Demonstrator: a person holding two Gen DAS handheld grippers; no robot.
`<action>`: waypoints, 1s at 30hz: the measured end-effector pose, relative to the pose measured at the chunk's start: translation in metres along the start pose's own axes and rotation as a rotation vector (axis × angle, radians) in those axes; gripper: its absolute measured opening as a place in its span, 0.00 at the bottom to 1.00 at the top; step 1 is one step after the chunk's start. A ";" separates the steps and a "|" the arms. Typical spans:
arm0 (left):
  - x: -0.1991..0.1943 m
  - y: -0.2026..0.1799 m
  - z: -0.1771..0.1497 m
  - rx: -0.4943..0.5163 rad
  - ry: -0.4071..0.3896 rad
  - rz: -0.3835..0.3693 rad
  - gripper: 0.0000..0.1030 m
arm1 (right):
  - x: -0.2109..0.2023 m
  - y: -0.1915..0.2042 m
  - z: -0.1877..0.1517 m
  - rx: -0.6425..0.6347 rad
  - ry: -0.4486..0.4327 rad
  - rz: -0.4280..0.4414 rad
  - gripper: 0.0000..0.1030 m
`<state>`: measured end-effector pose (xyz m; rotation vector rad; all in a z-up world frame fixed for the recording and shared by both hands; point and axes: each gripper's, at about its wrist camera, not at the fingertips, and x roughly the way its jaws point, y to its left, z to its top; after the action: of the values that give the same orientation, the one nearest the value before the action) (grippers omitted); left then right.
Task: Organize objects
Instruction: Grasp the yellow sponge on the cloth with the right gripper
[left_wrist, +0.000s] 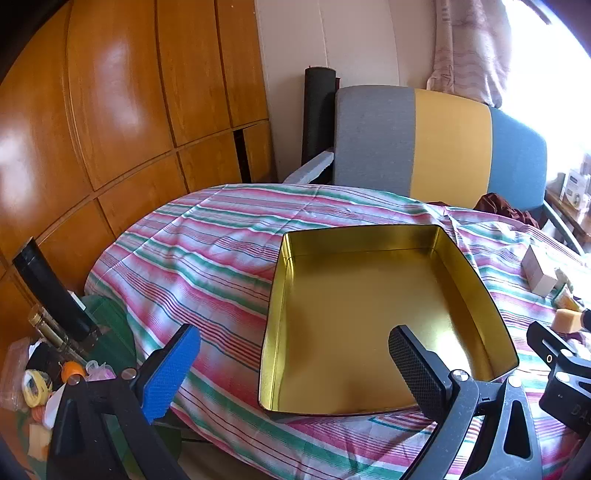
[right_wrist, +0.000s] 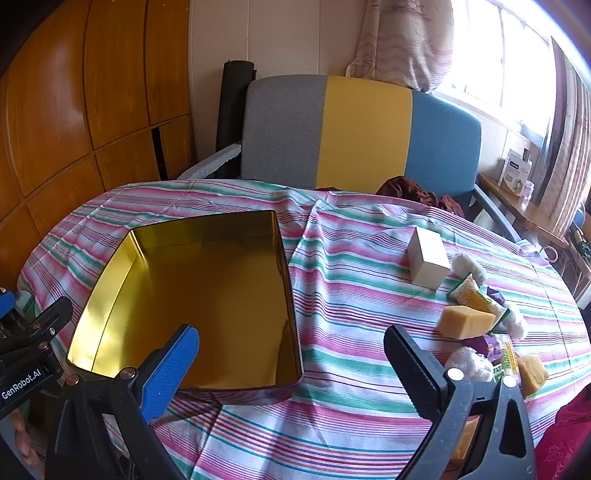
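Left wrist view: left gripper (left_wrist: 295, 363) jaws spread wide, nothing between them. Blue pad finger (left_wrist: 171, 373) hangs over the striped tablecloth (left_wrist: 207, 258) near the table's left edge; black finger (left_wrist: 415, 369) sits over the near right part of the gold tin (left_wrist: 369, 306). Can't tell if it touches the tin. Tin is open, lidless, nothing inside, sitting flat on the cloth at table centre. White box (left_wrist: 540, 271) and a yellow sponge block (left_wrist: 567, 320) at the far right edge, well apart from the tin. Right gripper's black body (left_wrist: 561, 365) pokes in at right. Tri-colour chair (left_wrist: 436, 147) behind the table, wood cabinet (left_wrist: 110, 110) on the left, clutter low left beside the table.

Right wrist view: right gripper (right_wrist: 291, 363) also wide apart, holding nothing. Blue finger (right_wrist: 170, 371) over the tin's (right_wrist: 207, 295) near right corner, black finger (right_wrist: 413, 373) over bare cloth (right_wrist: 351, 295). Tin sits left of centre. To the right: white box (right_wrist: 430, 260) upright on the cloth, yellow sponge block (right_wrist: 465, 321) just in front of it, a second yellowish block (right_wrist: 532, 374) nearer the edge, mixed with white wrapped lumps (right_wrist: 469, 363) and small packets (right_wrist: 471, 293), all clustered, all outside the tin. Left gripper's body (right_wrist: 33, 347) visible at left edge, next to the tin.
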<state>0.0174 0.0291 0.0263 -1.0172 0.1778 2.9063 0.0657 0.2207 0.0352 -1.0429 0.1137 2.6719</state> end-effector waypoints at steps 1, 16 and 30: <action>0.000 -0.001 0.000 0.003 0.000 -0.003 1.00 | -0.001 -0.002 0.000 0.003 0.001 -0.001 0.99; 0.006 -0.031 0.003 0.067 0.038 -0.136 1.00 | -0.001 -0.068 -0.012 0.087 0.055 -0.077 0.99; 0.011 -0.063 0.005 0.082 0.091 -0.390 1.00 | -0.015 -0.168 -0.044 0.194 0.209 -0.095 0.99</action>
<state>0.0114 0.0922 0.0170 -1.0378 0.0887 2.4857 0.1514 0.3715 0.0169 -1.2272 0.3481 2.4058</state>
